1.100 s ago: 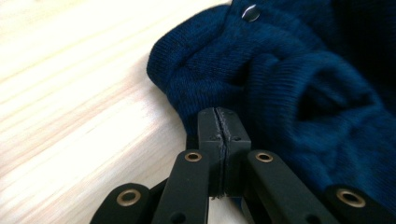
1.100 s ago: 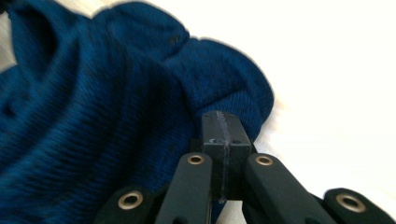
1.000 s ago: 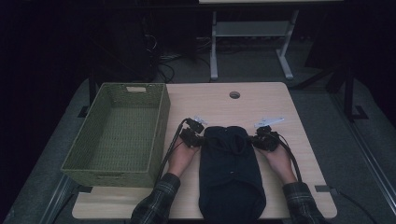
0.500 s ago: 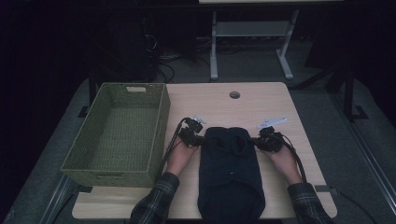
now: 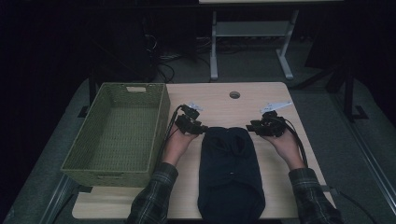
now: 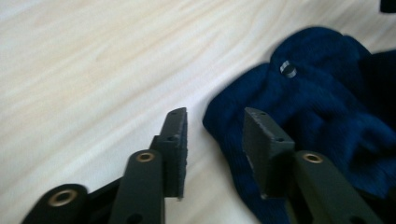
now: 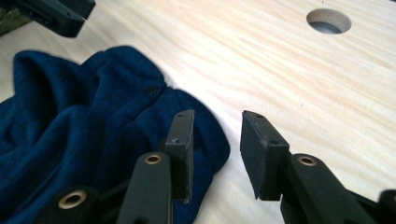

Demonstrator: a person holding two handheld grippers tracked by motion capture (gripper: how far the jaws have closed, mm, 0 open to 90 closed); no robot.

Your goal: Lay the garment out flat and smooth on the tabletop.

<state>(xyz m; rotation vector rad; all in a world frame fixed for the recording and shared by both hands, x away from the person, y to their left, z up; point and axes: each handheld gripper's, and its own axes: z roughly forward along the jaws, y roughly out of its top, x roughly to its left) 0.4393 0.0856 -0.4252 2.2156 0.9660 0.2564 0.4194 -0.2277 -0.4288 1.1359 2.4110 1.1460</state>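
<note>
Both tongs, left tongs [image 5: 201,129] and right tongs [image 5: 250,127], have just been opened and are held apart and empty, the folded navy garment [image 5: 229,170] released onto the tabletop [image 5: 215,95] beside the basket [image 5: 161,121].

You will find no readable text, label, brand, number or sign in any of the three views.
</note>
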